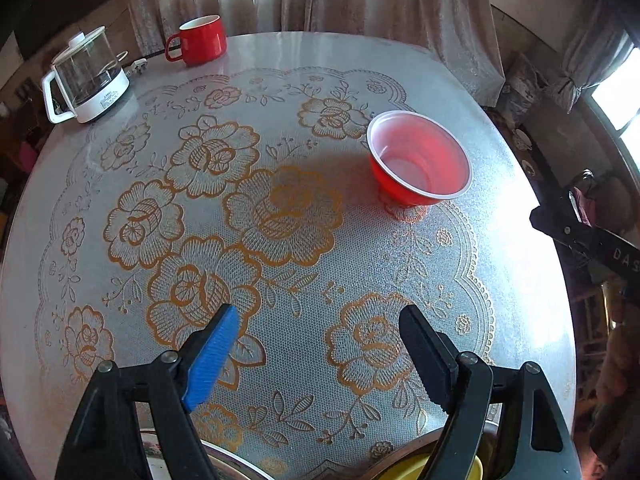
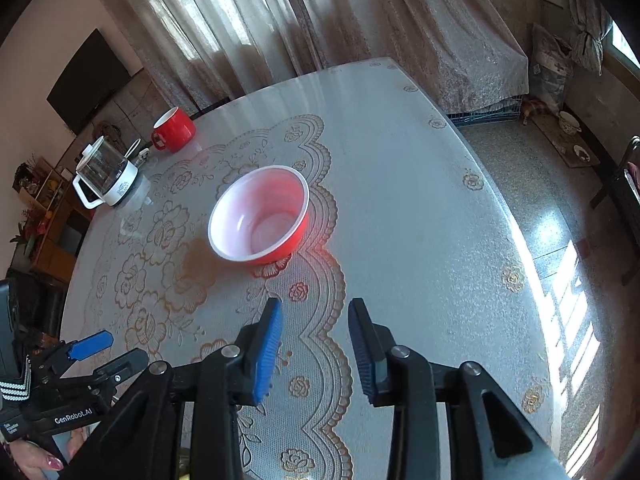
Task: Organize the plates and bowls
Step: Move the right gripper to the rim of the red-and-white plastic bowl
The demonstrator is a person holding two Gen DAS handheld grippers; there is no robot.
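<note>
A glass kettle (image 1: 86, 80) with a white base is sitting far left of the bowl (image 1: 420, 158), at the counter's (image 1: 280, 52) back edge, and a glossy red mug (image 1: 198, 40) is standing just right of the kettle. The left tool (image 1: 316, 328) is hovering low, nearer than the bowl and to its left, its ribbed fingers spread apart and holding nothing. Below it, part of a plate (image 1: 224, 460) rim and something yellow (image 1: 440, 470) are peeking in, too cropped to identify. The bowl is resting upright on the lace-patterned plastic cloth (image 1: 280, 216), red outside, white inside, with a thin rolled rim and a small foot. It is looking like thin plastic: probably light, slightly flexible, smooth enough to slide, so pinching the near rim wall gently is seeming wisest. The right tool (image 2: 316, 344) is waiting nearer than the bowl, fingers apart, empty
</note>
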